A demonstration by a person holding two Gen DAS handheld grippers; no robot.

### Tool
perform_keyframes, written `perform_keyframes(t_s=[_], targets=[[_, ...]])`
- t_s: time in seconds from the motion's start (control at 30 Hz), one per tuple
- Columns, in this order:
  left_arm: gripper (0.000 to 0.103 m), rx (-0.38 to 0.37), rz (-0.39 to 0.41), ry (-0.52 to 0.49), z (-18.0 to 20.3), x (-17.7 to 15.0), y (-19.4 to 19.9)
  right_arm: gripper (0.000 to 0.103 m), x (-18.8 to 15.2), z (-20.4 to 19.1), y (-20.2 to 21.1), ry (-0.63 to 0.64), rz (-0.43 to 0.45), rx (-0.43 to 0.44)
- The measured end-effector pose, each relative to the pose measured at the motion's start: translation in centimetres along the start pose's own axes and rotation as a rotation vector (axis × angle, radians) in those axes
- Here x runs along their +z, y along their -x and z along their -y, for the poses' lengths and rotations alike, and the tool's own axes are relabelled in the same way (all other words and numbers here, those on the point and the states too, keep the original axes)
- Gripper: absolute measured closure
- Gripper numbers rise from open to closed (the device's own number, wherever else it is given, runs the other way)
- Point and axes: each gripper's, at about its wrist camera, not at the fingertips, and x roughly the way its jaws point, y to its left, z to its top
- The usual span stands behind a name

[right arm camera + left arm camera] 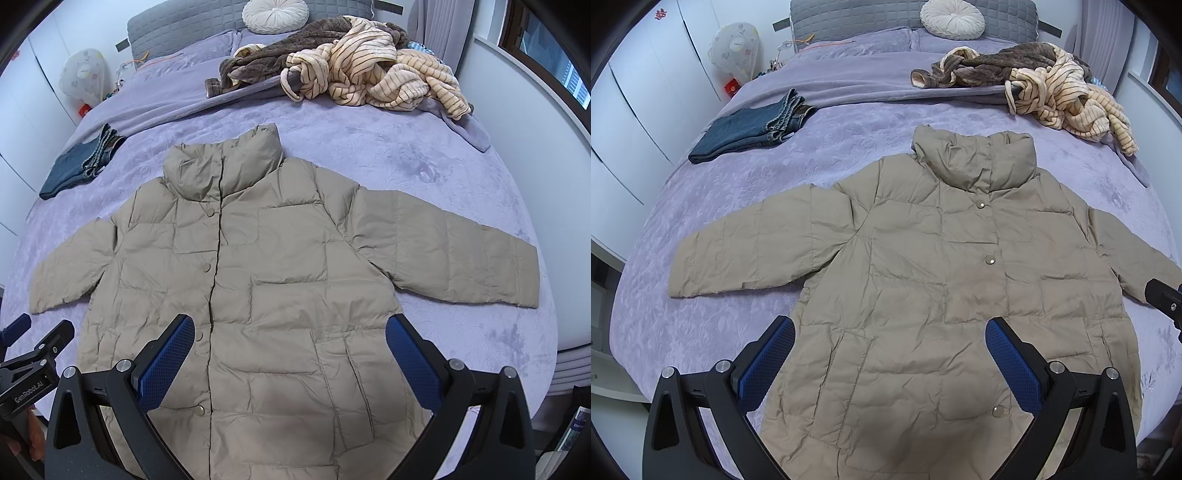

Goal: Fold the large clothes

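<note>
A beige quilted puffer jacket lies flat and face up on the bed, snapped shut, collar toward the headboard and both sleeves spread out sideways. My left gripper hovers open above the jacket's lower left part, holding nothing between its blue pads. Above the lower right part my right gripper is open too, its blue pads wide apart and empty. The left gripper's body shows at the left edge of the right wrist view.
A lilac bedspread covers the bed. Folded blue jeans lie at the far left. A heap of brown and striped cream clothes sits at the far right, with a round white cushion by the headboard.
</note>
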Motion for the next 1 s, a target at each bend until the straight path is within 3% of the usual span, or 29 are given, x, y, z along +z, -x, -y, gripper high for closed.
perform_keyframes(t_s=[1.0], targets=[[0.000,-0.002,-0.004,0.004,-0.11,-0.24,-0.44,0.000,0.09,-0.31,0.01,0.001,-0.001,-0.003]])
